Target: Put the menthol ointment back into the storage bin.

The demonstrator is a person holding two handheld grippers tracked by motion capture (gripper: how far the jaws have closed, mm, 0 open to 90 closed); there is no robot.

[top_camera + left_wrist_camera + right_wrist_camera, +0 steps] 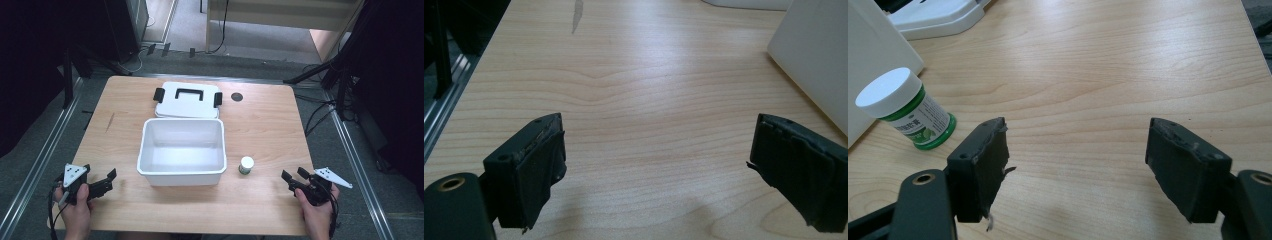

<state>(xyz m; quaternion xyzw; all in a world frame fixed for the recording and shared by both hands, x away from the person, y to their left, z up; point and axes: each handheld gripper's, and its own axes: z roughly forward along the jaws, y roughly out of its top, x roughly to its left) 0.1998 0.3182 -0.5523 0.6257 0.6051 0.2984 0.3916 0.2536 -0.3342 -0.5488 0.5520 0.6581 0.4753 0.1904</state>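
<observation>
Right gripper [292, 181] in the high view: black two-jaw tool with a grey three-cornered plate, held at the near right of the light wooden table [265, 120], jaws apart with nothing between them, pointing left toward the small green jar with a white cap [246, 165]. Jar stands upright, near the gripper but clear of it, just beside the right wall of the open white rectangular plastic bin [181, 176]. White lid with black handle and latches [187, 100] lies flat behind the bin, touching or nearly touching its far rim. Small dark round disc [236, 97] sits right of the lid. Left gripper [107, 181] at the near left, jaws spread, empty, near the bin's left front corner. Left gripper view: left gripper [656, 170] jaws wide, bare wood between them, bin wall [819, 55] at upper right. Right gripper view: right gripper [1078, 165] jaws wide, nothing clamped; jar [905, 110] upright, ahead and left of the left jaw, not touching it, beside the bin wall [868, 75]; lid [938, 17] at the top left.
</observation>
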